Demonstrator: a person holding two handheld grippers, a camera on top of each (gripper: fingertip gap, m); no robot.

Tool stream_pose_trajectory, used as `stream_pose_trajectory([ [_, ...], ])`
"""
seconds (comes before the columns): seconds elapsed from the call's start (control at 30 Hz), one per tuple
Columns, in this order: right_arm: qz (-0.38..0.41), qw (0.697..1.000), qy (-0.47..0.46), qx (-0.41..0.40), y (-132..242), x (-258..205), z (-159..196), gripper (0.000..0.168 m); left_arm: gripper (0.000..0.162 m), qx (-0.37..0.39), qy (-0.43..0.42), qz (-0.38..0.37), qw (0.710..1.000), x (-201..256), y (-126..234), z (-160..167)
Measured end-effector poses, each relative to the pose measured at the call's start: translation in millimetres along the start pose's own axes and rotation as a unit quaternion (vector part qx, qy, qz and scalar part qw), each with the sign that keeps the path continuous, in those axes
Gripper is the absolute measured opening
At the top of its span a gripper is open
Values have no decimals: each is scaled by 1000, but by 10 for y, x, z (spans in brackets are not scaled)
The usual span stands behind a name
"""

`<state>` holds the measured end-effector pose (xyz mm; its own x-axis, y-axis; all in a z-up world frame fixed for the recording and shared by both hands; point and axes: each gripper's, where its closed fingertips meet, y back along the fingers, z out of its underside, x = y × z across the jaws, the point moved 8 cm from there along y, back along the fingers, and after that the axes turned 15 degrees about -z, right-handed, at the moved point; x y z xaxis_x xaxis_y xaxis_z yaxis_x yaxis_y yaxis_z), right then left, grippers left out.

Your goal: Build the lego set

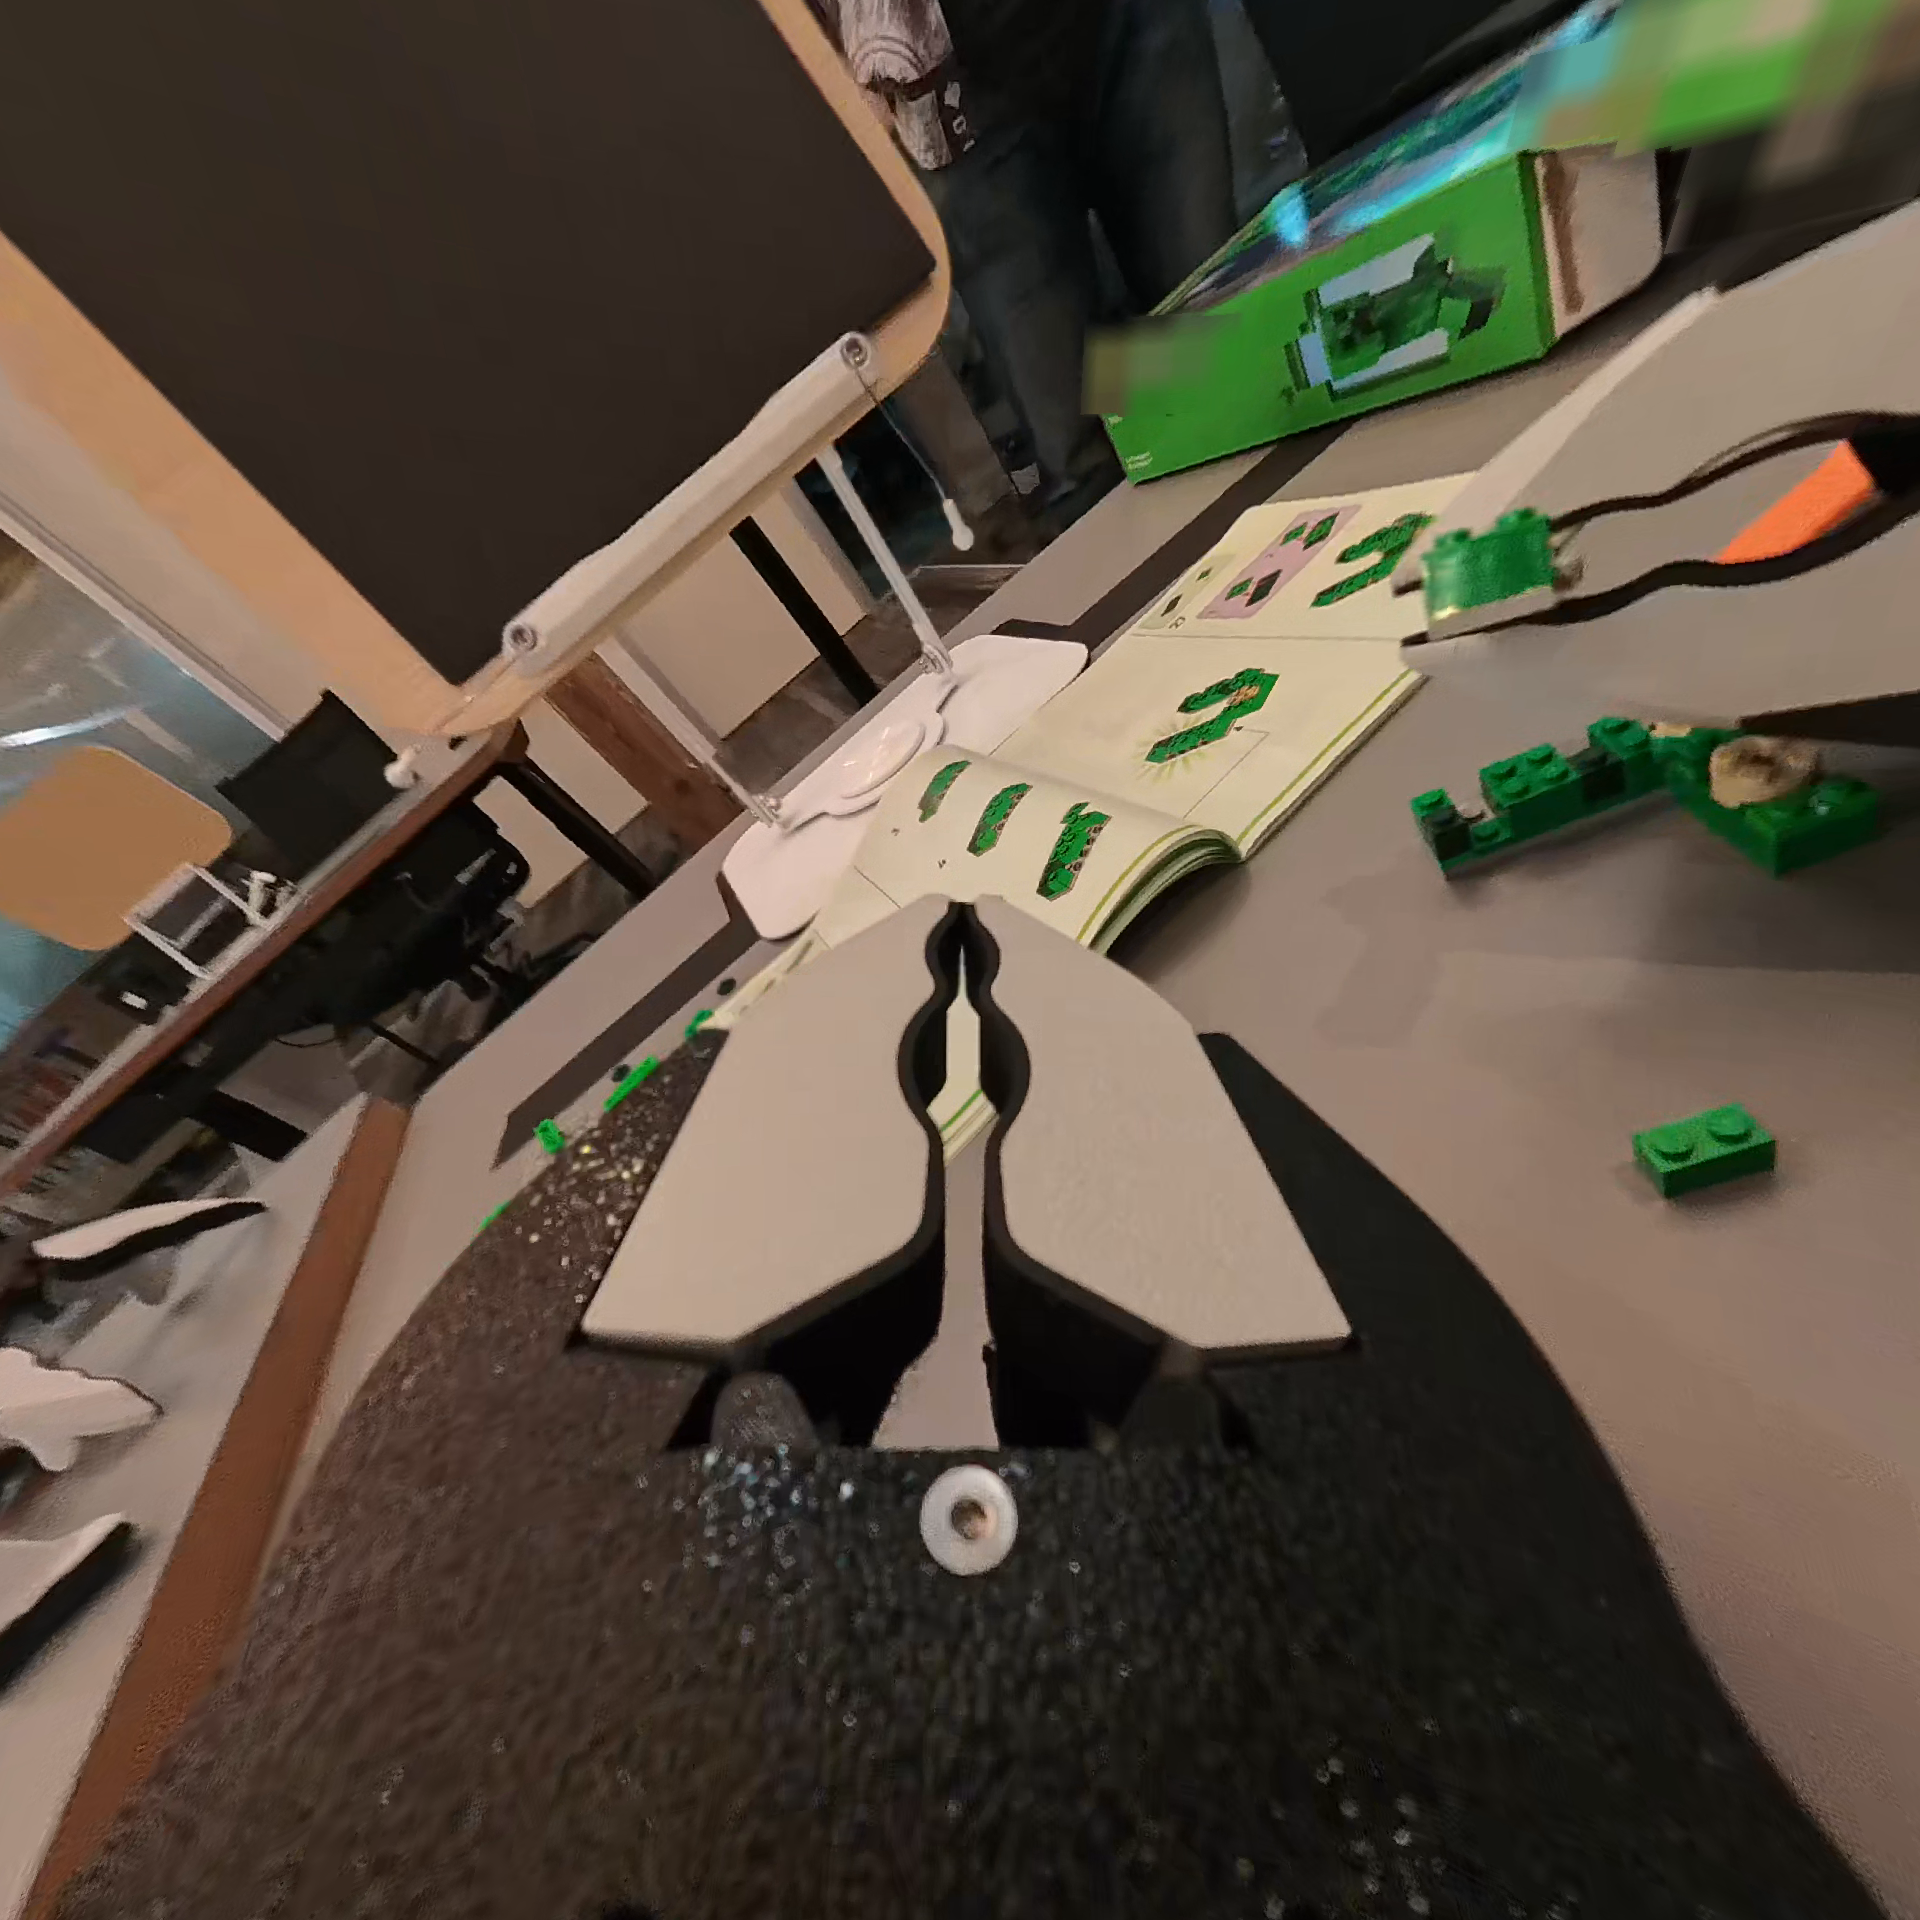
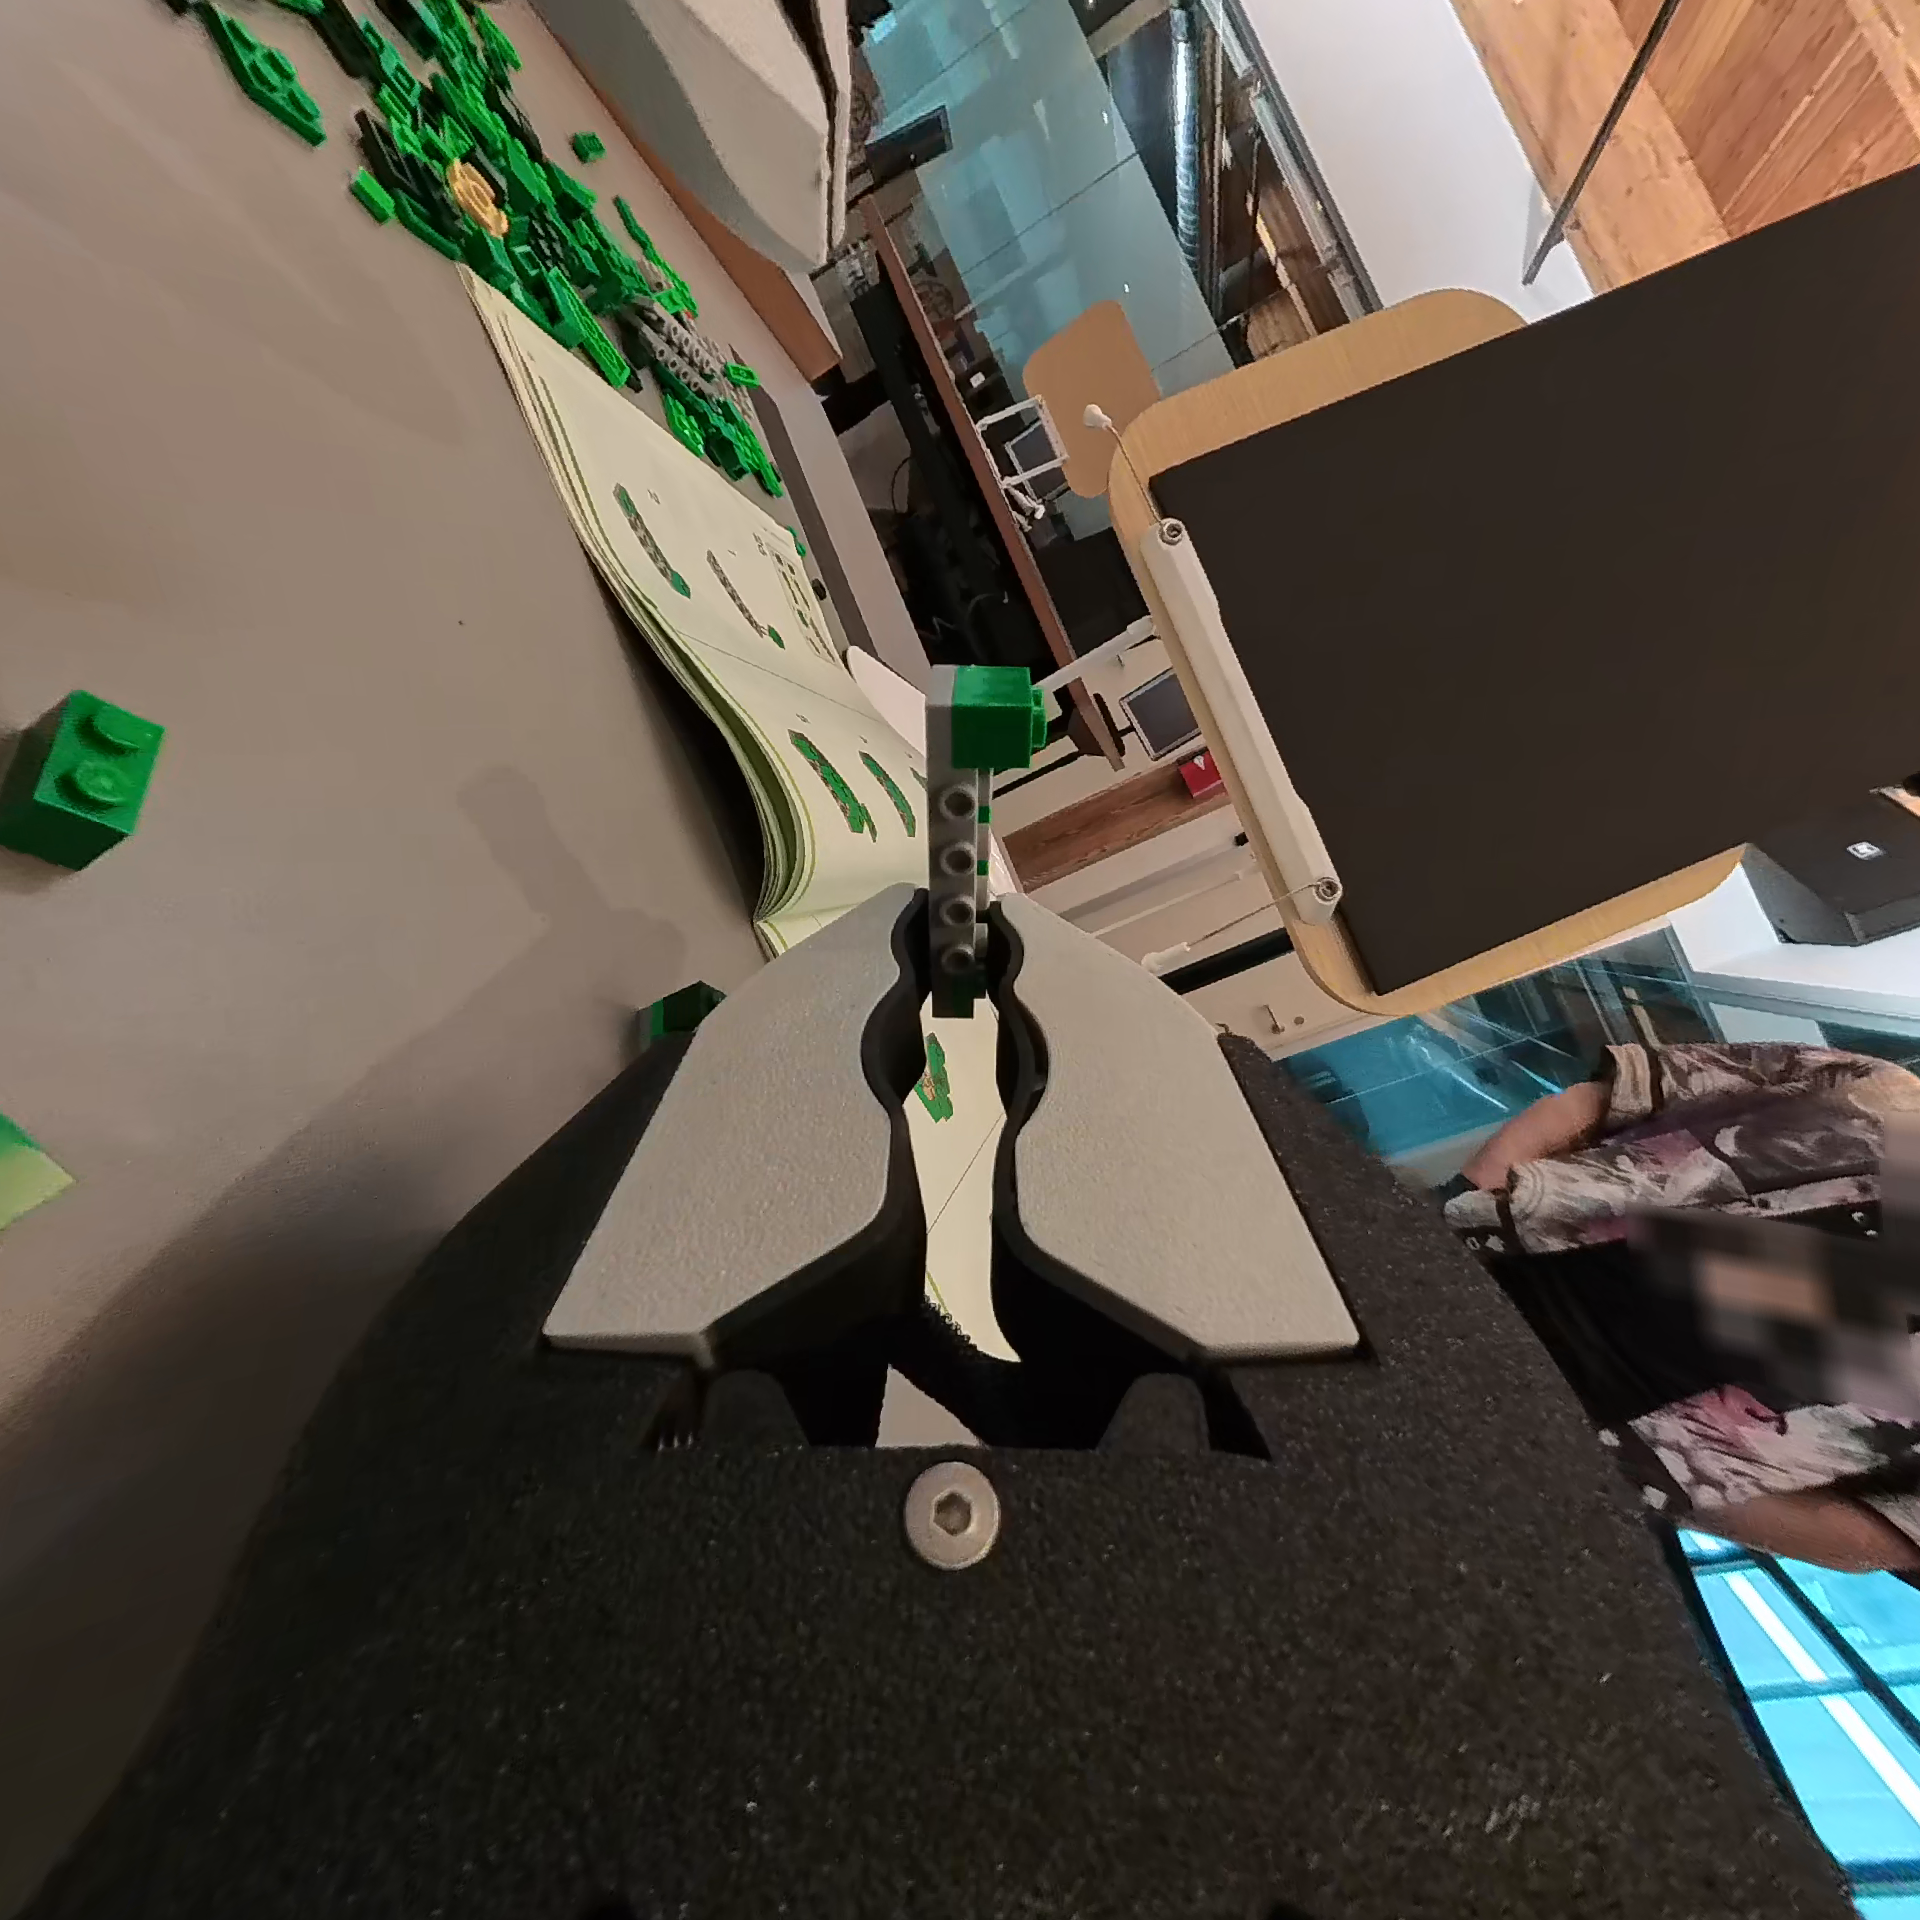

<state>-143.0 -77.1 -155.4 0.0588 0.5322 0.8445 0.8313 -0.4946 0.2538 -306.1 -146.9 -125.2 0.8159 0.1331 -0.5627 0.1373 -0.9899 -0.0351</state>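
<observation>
My left gripper (image 1: 961,930) is shut and empty, held low over the grey table (image 1: 1455,1299) in front of the open instruction booklet (image 1: 1195,748). My right gripper (image 2: 956,940) is shut on a grey studded strip with a green brick on its far end (image 2: 961,831), held off the table. In the left wrist view the right gripper (image 1: 1512,582) holds that green-and-grey piece (image 1: 1475,566) above a partly built green assembly (image 1: 1652,795). A loose green two-stud plate (image 1: 1704,1148) lies to the right of my left gripper.
A green set box (image 1: 1351,343) lies behind the booklet, and a white stand base (image 1: 904,748) sits at its left. A pile of green pieces (image 2: 520,208) lies on the booklet's (image 2: 707,623) far end. A green two-stud brick (image 2: 78,779) sits alone. A person (image 2: 1714,1195) is nearby. There is about 11 cm between the tips of the two grippers. From the right gripper's tips to the loose green two-stud plate (image 1: 1704,1148) is close to 10 cm. Look for it in the right wrist view (image 2: 81,753) too.
</observation>
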Motion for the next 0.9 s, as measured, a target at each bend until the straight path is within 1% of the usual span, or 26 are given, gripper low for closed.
stream_pose_trajectory([
  [0.07,-1,1000,2,0,-2,-5,-3,8,0,1,-29,-3,1000,35,10,-13],
  [0.13,-3,1000,5,-1,-6,-12,-7,8,0,-11,-34,4,999,67,0,-1],
  [0.3,-1,1000,5,-3,-10,-4,4,8,0,-64,32,34,997,45,-68,104],
  [0.4,3,1000,5,-4,-11,0,7,8,0,-36,29,17,999,6,-40,66],
  [0.47,3,1000,8,-9,-19,-6,9,8,0,-32,52,34,998,34,-22,19],
  [0.53,5,1000,12,-10,-16,-9,3,8,36,-39,96,87,991,107,-34,-11],
  [0.6,6,1000,14,-8,-17,-9,-5,8,53,-24,127,144,981,190,-30,-51],
  [0.63,6,1000,16,-8,-20,-11,-8,8,54,-9,145,168,975,228,-14,-83],
  [0.7,11,999,30,-10,-17,-19,-22,8,46,11,183,195,963,277,18,-134],
  [0.73,12,999,38,-10,-15,-28,-34,8,42,10,193,202,960,300,21,-138],
  [0.83,15,998,67,-9,-13,-61,-76,8,45,-9,193,230,954,399,9,-135],
  [0.9,16,996,82,-5,-9,-81,-103,8,46,-9,195,249,949,450,17,-147],
])
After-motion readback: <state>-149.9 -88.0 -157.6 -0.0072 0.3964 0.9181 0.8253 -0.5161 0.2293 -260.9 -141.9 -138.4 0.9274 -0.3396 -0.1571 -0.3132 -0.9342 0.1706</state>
